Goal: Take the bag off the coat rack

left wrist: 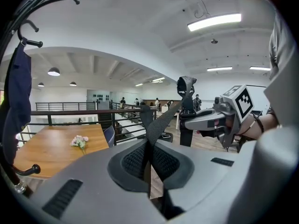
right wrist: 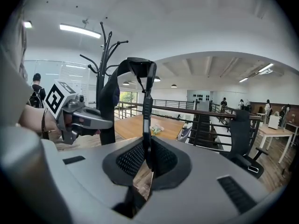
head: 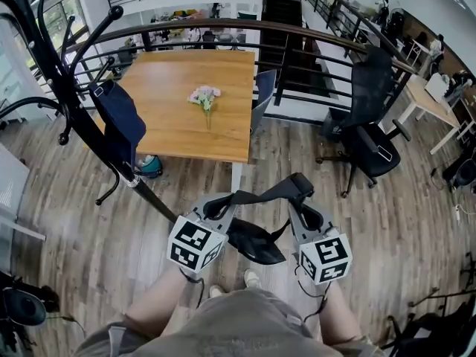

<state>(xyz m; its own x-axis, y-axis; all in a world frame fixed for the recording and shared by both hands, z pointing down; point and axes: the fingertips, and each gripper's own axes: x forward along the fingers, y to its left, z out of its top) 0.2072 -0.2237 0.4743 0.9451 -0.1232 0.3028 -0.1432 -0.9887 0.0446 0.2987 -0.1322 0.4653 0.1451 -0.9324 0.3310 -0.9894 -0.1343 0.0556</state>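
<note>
A black bag hangs by its grey strap between my two grippers, in front of my knees and apart from the coat rack. My left gripper is shut on one part of the strap, which runs straight out from its jaws. My right gripper is shut on another part of the strap, which loops over above it. The black coat rack stands to the left, with a navy cloth item still hanging on one hook. Each gripper view shows the other gripper close by.
A wooden table with a small bunch of flowers stands ahead by a curved railing. A black office chair is at the right. The rack's leg reaches close to my left gripper.
</note>
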